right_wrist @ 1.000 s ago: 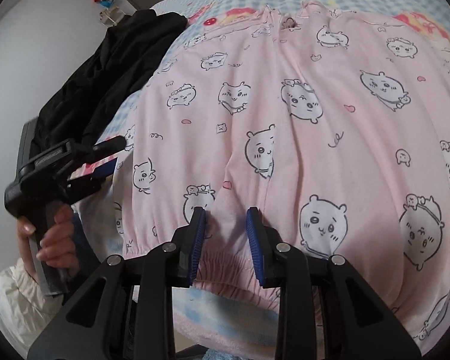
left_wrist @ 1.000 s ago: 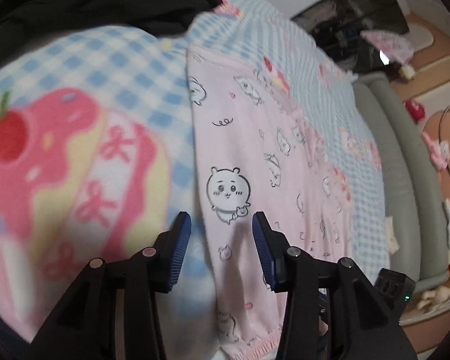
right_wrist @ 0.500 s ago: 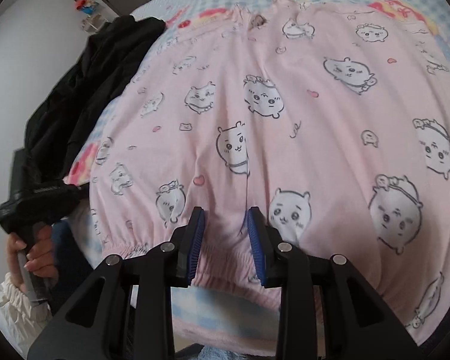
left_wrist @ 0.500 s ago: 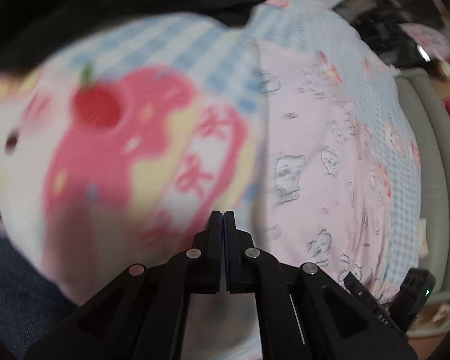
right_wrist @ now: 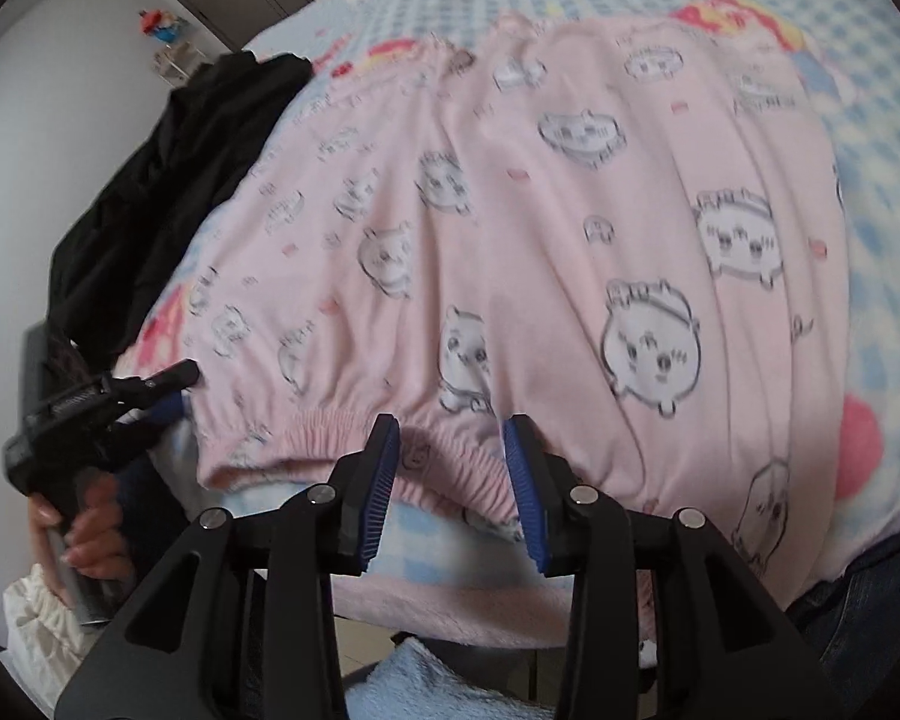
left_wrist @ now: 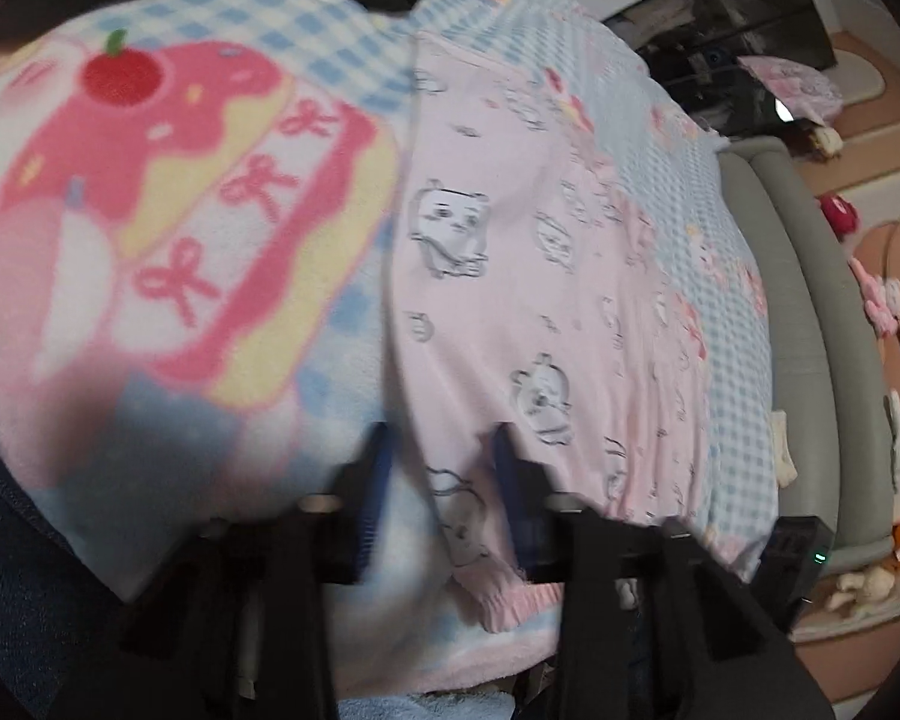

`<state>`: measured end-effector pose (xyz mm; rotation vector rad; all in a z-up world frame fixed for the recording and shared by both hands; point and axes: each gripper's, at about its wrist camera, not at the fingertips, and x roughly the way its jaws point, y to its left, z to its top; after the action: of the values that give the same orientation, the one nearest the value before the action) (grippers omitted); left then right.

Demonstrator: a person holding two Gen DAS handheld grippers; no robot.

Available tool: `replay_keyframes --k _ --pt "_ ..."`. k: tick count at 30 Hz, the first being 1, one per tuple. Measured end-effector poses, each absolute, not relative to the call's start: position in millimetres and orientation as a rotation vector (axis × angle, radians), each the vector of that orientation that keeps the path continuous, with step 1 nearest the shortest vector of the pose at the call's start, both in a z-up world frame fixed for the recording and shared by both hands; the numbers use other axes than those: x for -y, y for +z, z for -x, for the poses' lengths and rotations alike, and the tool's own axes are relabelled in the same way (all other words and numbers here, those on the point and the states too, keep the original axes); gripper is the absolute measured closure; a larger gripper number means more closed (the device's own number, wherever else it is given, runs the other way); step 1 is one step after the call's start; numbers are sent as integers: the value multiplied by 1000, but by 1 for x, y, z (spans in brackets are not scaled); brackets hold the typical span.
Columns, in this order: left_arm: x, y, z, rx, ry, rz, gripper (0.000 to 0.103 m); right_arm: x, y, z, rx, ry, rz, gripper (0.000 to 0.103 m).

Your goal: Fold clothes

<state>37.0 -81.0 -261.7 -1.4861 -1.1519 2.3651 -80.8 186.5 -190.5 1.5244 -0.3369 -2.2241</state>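
Note:
A pink garment (right_wrist: 510,228) printed with cartoon animals lies flat on the blue checked blanket (right_wrist: 882,192), its gathered elastic hem (right_wrist: 324,426) toward me. My right gripper (right_wrist: 453,468) hangs over that hem; its jaws are opening and the hem lies between the blue pads without being pinched. The left wrist view is blurred. There my left gripper (left_wrist: 444,480) stands open astride the left edge of the pink garment (left_wrist: 540,276) near its hem. A hand (right_wrist: 90,528) holds the left gripper (right_wrist: 171,387) by the garment's left corner.
A black garment (right_wrist: 168,180) is heaped at the bed's far left. The blanket (left_wrist: 210,210) carries a big pink cake print. A grey padded bed edge (left_wrist: 810,312) runs along the right, with floor and toys beyond. A light blue towel (right_wrist: 438,678) lies below the bed's near edge.
The left gripper's jaws closed empty half a second ago and stand apart again, now back over the garment's edge. The right gripper's jaws widened and sit closer over the hem.

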Motion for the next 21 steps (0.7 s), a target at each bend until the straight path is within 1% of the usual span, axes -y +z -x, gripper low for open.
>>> replay_keyframes --k 2,4,8,11,12,14,15,17,18,19,21 --pt "79 -253 -43 1099 2417 1486 100 -190 -186 80 339 -2230 -1511 66" --pt "83 -249 -49 1097 2438 1515 101 -194 -182 79 345 -2242 -1495 66" --pt "95 -260 -61 1138 2444 1594 101 -205 -179 78 352 -2276 -1506 66" --pt "102 -261 -68 1222 2416 1557 101 -212 -181 77 368 -2278 -1530 66" --pt "100 -255 -69 1208 2436 1523 101 -214 -181 76 374 -2278 -1533 66" --pt "86 -237 -65 1103 2451 1450 99 -218 -174 74 371 -2299 -1503 66" --pt "79 -229 -63 1049 2456 1414 97 -220 -170 74 361 -2319 -1482 66" --pt "57 -219 -50 976 2416 1377 87 -220 -168 73 329 -2343 -1459 63" --pt "46 -216 -41 932 2410 1371 71 -219 -172 74 317 -2342 -1476 63" --pt "34 -215 -32 885 2427 1371 60 -217 -177 76 306 -2341 -1492 63" --pt "11 -219 -15 788 2480 1410 57 -217 -184 76 297 -2330 -1514 63"
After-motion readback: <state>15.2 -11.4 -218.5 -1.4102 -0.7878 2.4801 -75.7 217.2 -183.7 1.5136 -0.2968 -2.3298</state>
